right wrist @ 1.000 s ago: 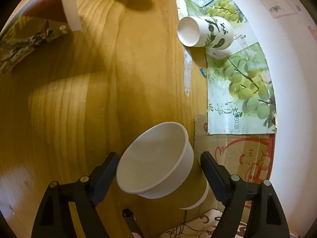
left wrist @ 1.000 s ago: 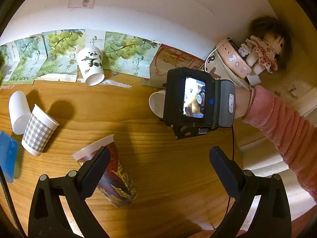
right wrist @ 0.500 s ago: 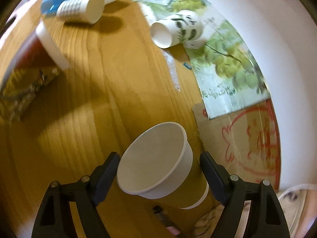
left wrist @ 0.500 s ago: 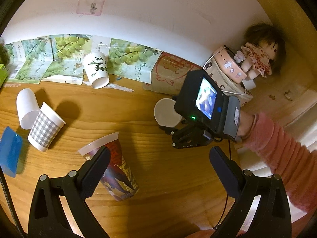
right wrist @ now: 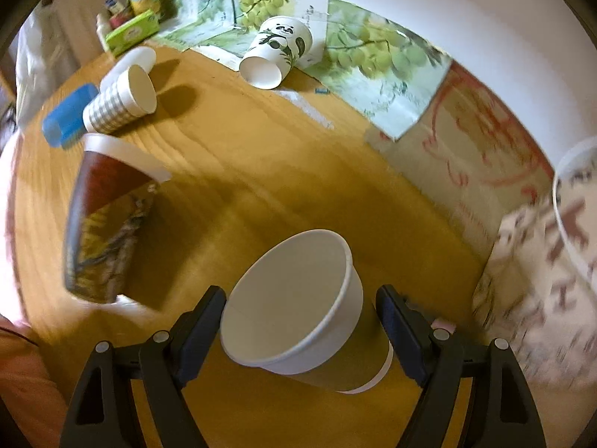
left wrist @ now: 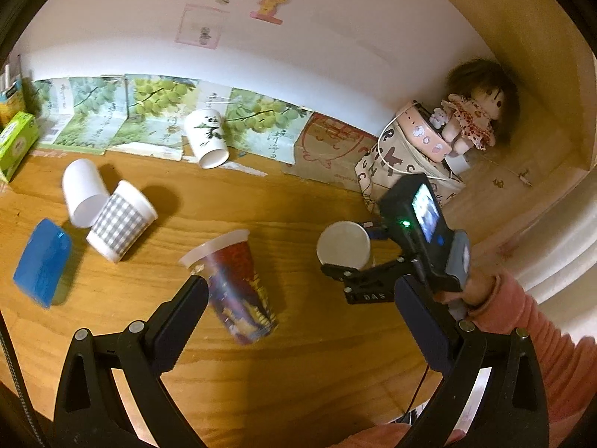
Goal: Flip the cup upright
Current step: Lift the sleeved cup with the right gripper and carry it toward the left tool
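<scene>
A brown paper cup with a white inside (right wrist: 298, 310) sits between the fingers of my right gripper (right wrist: 300, 321), mouth tilted toward the camera. The jaws stand against its sides and hold it above the wooden table (right wrist: 283, 171). In the left wrist view this cup (left wrist: 344, 245) shows in front of the right gripper's body (left wrist: 421, 239). My left gripper (left wrist: 298, 321) is open and empty, just above a red printed cup (left wrist: 238, 287) that lies on its side near its left finger (left wrist: 175, 321).
Lying on the table are a panda cup (left wrist: 206, 137), a checked cup (left wrist: 121, 221), a plain white cup (left wrist: 81, 191) and a blue object (left wrist: 43, 261). A doll (left wrist: 474, 112) and a printed bag (left wrist: 395, 164) stand at the back right. Green boxes (left wrist: 15, 142) sit at far left.
The right gripper has swung round with the brown cup, turning its view from along the wall toward the table's far side. The left gripper has pulled back and up a little.
</scene>
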Demonstrator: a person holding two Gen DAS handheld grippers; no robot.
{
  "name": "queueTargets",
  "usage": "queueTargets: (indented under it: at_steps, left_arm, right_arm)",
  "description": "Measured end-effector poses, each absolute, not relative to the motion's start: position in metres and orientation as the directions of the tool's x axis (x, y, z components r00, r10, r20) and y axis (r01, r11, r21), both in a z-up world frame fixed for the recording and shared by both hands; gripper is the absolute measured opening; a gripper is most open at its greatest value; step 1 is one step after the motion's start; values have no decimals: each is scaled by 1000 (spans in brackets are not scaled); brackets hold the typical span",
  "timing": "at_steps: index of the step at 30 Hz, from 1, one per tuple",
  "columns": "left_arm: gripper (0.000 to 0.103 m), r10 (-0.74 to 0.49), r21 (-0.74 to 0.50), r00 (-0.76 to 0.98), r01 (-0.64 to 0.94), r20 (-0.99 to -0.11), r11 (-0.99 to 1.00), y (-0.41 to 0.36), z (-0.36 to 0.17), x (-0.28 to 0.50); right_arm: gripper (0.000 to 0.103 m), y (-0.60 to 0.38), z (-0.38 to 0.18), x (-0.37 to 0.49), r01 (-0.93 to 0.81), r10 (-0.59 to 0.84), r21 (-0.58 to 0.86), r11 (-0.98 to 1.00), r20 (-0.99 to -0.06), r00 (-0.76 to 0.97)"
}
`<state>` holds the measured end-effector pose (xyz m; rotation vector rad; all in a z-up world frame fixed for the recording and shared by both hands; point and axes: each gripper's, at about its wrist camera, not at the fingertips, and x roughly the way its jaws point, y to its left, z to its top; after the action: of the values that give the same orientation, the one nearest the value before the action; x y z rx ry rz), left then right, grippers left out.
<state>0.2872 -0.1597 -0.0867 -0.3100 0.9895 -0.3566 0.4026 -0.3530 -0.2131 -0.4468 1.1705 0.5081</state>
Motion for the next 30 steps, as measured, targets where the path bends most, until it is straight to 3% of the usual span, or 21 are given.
queueTargets:
  at_steps: [15,30]
  left_arm:
    - [100,-434,-398,497,182,-751,899,-112,-84,240]
    - [100,-439,-378,475,222,-763,899,-43,-85,219]
  right_arm:
    - [83,-335,-202,303,-355,241,187,916,-964,115]
    - [83,-244,-216,235,-165,445,448,879,-894,-56]
